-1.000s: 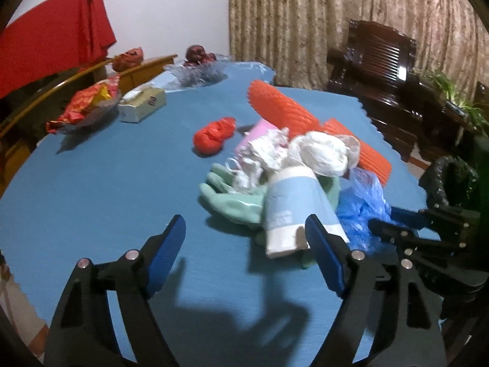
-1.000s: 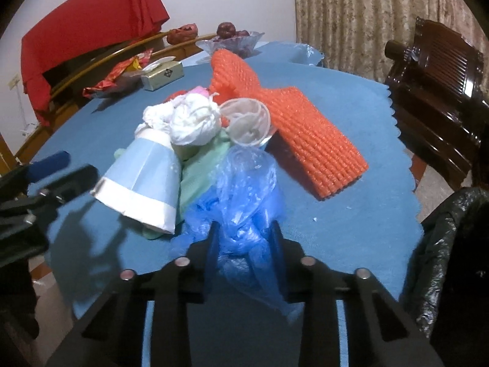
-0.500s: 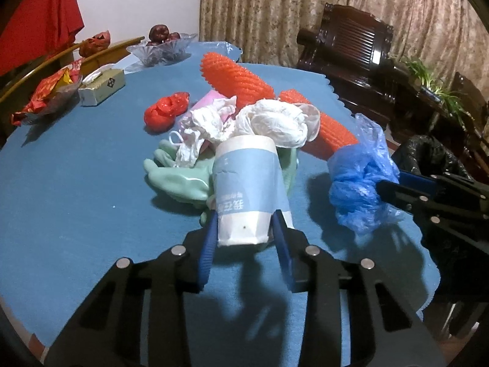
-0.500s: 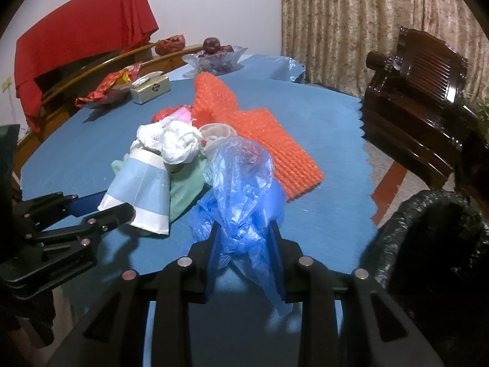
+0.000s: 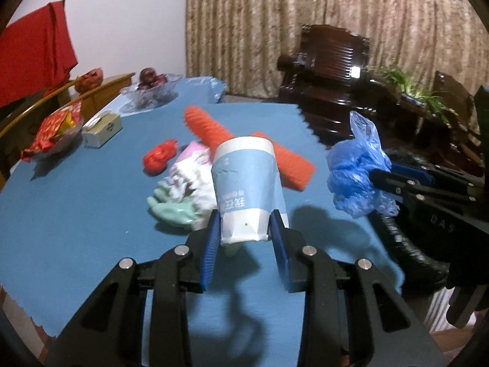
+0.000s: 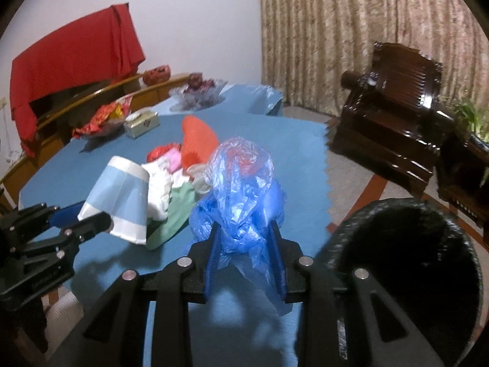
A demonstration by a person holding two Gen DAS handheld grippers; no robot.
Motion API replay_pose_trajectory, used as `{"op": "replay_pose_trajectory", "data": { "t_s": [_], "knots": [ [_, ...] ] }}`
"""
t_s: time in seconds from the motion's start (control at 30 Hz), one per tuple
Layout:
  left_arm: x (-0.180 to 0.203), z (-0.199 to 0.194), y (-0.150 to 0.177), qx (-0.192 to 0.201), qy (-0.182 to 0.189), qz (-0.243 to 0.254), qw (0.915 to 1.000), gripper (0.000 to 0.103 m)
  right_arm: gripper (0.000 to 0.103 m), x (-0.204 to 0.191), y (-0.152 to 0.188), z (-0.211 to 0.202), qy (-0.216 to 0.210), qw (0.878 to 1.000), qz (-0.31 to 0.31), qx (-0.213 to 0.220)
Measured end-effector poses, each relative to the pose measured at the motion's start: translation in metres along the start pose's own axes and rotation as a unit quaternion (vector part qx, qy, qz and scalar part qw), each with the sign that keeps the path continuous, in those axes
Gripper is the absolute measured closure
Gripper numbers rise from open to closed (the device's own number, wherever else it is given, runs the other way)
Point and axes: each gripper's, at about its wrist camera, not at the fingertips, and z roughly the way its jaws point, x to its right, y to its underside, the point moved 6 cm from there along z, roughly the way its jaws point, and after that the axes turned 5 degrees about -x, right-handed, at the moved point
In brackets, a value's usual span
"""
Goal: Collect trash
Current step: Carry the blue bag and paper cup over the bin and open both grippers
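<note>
Left claw has just clamped the paper cup and lifts it; right claw grips the blue bag, both nearing the black bin

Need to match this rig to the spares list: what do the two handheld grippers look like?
Both match: the left gripper and right gripper have black angular linkage frames with silver rivets and flat blue-padded fingers. The right one's side carries faint embossed lettering, unreadable. No cables or sleeves show.
</note>
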Motion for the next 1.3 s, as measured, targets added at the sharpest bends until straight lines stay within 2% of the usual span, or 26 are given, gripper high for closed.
{"op": "replay_pose_trajectory", "data": {
  "t_s": [0.27, 0.5, 0.7, 0.93, 0.97, 1.07, 1.2, 1.27, 1.3],
  "knots": [
    [0.051, -0.008, -0.014, 0.018, 0.041, 0.036, 0.9983, 0.071, 0.073, 0.045, 0.0, -0.045, 0.05, 0.998, 0.031, 0.03],
    [0.112, -0.001, -0.031, 0.035, 0.088, 0.072, 0.9929, 0.071, 0.073, 0.095, 0.014, -0.072, 0.107, 0.991, 0.066, 0.038],
    [0.167, 0.015, -0.039, 0.031, 0.127, 0.105, 0.9858, 0.071, 0.073, 0.14, 0.034, -0.082, 0.154, 0.982, 0.101, 0.027],
    [0.223, 0.037, -0.031, 0.009, 0.169, 0.135, 0.9762, 0.07, 0.07, 0.177, 0.063, -0.085, 0.191, 0.972, 0.135, 0.001],
    [0.23, 0.04, -0.03, 0.004, 0.173, 0.137, 0.9752, 0.069, 0.069, 0.18, 0.067, -0.086, 0.194, 0.971, 0.137, -0.002],
    [0.24, 0.049, -0.028, -0.009, 0.187, 0.138, 0.9726, 0.056, 0.066, 0.188, 0.077, -0.087, 0.205, 0.968, 0.143, -0.01],
    [0.242, 0.052, -0.027, -0.009, 0.192, 0.135, 0.972, 0.039, 0.052, 0.193, 0.083, -0.088, 0.213, 0.965, 0.151, -0.014],
    [0.238, 0.051, -0.028, -0.006, 0.188, 0.133, 0.9732, 0.036, 0.047, 0.198, 0.083, -0.089, 0.214, 0.965, 0.153, -0.013],
    [0.233, 0.05, -0.028, -0.004, 0.183, 0.131, 0.9744, 0.032, 0.041, 0.196, 0.082, -0.089, 0.214, 0.965, 0.153, -0.011]
  ]
}}
